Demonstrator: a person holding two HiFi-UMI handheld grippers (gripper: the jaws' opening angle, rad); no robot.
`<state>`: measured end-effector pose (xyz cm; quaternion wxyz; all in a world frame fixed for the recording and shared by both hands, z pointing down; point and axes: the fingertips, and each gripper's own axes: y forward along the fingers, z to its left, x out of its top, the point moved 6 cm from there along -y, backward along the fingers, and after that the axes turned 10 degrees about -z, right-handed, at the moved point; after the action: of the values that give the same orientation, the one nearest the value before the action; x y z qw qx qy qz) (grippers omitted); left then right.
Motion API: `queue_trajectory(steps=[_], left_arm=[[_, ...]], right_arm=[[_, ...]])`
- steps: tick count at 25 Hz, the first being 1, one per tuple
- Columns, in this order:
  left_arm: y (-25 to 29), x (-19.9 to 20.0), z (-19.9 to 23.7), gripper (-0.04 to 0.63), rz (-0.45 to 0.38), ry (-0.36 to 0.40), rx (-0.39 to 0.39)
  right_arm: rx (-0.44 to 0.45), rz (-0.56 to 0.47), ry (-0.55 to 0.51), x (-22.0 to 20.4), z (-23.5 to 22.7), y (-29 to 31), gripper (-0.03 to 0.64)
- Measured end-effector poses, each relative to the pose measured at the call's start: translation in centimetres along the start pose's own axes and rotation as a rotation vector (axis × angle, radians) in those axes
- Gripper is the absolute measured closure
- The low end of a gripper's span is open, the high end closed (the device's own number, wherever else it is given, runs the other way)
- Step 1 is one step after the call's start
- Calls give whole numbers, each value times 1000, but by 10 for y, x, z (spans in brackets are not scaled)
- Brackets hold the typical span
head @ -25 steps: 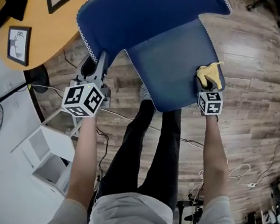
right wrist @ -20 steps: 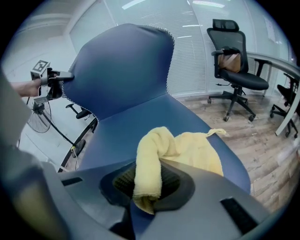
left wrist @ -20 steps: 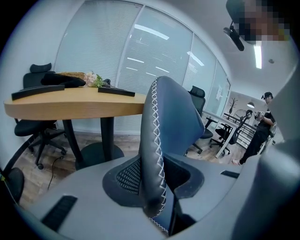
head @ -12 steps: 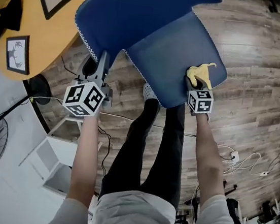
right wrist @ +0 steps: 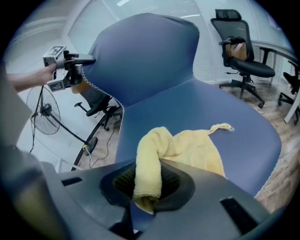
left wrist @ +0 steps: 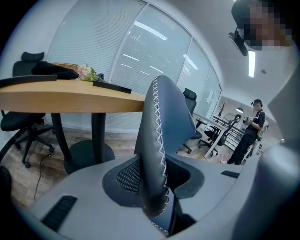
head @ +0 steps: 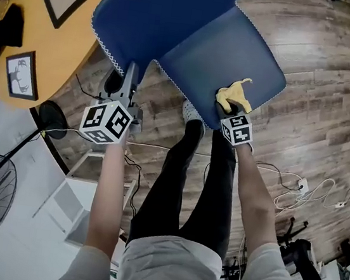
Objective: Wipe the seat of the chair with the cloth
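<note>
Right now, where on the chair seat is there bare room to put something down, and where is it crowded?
The seat is bare from the backrest across to its far edge. It's crowded only at the near front edge, where the right gripper holds the yellow cloth on it. The left gripper clamps the backrest's stitched edge, off the seat.

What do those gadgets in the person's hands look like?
The left gripper and right gripper are each grey plastic shells with dark fingers, carrying a white cube printed with black square markers. The person wears a short-sleeved grey shirt and black trousers.
</note>
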<state>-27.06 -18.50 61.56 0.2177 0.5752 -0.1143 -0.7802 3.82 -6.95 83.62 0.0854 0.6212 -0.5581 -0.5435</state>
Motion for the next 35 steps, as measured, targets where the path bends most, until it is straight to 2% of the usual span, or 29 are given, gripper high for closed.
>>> queue_trajectory(steps=[7,10,14,16,18,20,21,25,30,33,35], left_arm=[[1,2,1,466,11,6,-12],[1,1,0,466,17,3,-2],[1,2,-2,461,11,5,1],[0,1,-3,451,19,14,-2],[-3,3,-3,441,28,40,7],[-10,8,-4,434,16,83,31],[-16,11,-5,434,4,99,46],[-50,18,-19,436,-27,104,77],[-111,14,-69,437,8,118,11],[-155,12,-112,437,24,137,-34],[-180,11,-141,437,21,142,-58]], right_arm=[[125,144,-63,-36,57,0,541],[129,206,-64,-49,73,-3,541],[117,204,-41,-50,73,-4,541],[131,214,2,-55,74,-5,541],[127,209,137,-57,76,-8,541],[106,163,310,-57,81,-14,541],[96,130,363,-55,85,-21,541],[88,-26,361,-38,109,-71,541],[53,-231,424,-7,134,-164,541],[9,-349,506,5,143,-224,541],[-16,-403,513,13,146,-260,541]])
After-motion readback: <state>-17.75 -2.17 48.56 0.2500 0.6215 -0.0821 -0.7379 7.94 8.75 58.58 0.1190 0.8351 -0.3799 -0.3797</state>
